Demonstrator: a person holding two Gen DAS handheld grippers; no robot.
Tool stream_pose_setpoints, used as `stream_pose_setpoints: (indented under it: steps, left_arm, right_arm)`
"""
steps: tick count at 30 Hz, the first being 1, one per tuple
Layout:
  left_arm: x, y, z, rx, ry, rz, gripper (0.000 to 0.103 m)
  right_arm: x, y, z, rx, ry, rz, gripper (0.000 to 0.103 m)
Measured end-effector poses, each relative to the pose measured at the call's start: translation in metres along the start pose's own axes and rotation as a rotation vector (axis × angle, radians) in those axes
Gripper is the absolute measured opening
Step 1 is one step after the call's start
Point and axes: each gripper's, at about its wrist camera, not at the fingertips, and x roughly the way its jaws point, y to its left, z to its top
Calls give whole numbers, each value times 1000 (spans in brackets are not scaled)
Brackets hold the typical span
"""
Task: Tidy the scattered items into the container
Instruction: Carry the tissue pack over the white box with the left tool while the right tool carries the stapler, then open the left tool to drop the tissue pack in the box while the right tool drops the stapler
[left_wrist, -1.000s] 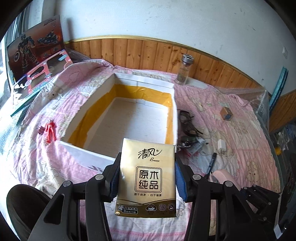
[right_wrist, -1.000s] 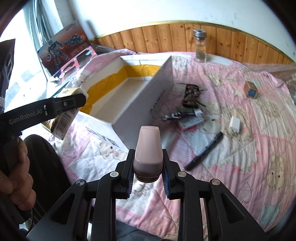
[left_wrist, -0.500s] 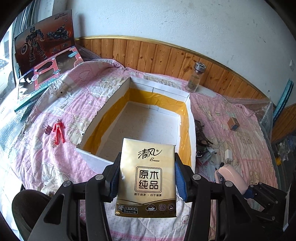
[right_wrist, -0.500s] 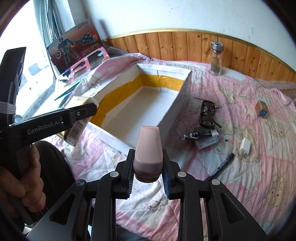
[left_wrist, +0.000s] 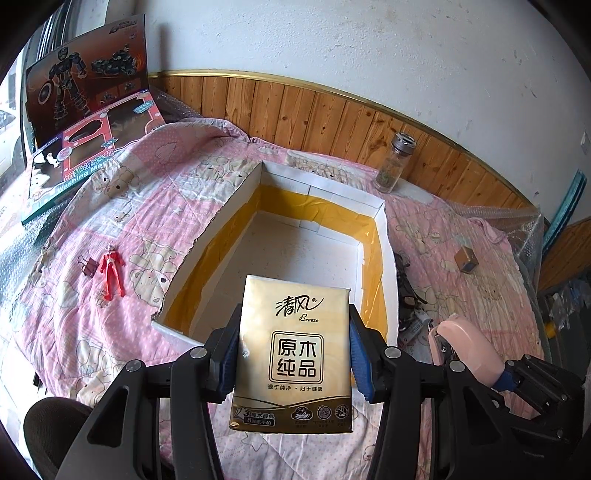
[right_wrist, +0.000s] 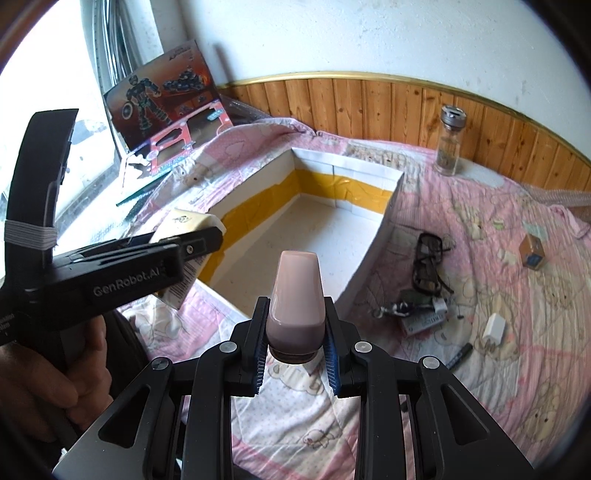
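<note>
- The left gripper has its blue-padded fingers clamped on the sides of a golden-yellow plastic-wrapped tissue pack, held upright just before the near wall of the container.
- The right gripper has its fingers closed on the lower end of a glossy pale-pink stapler-like object, which juts forward; it hangs over the bed short of the container.
- The container, a shallow white foam box lined with yellow tape, sits open and empty on the pink bear-print quilt.
- Risks, as I judge them: both loads head for the same near corner, so the grippers could knock together; the soft pack could squirm out of a side pinch; a low approach could catch the thin near wall and shove the light box.
- Only the left view shows the red toy figure and dark binder clip on the quilt left of the box.
- Only the right view shows clearly the black spectacles, white charger plug, black marker pen and the hand holding the left gripper; both show the glass jar and small cardboard cube.
</note>
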Motion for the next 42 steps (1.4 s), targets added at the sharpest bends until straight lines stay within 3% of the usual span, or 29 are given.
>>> stream_pose_setpoints:
  steps: [21, 42]
  left_arm:
    - [50, 6, 47, -43, 75, -86, 51]
    - [132, 20, 96, -85, 180, -95, 51]
  right_arm:
    - [46, -24, 59, 49, 26, 92, 28]
    - [128, -57, 107, 1, 122, 62, 28]
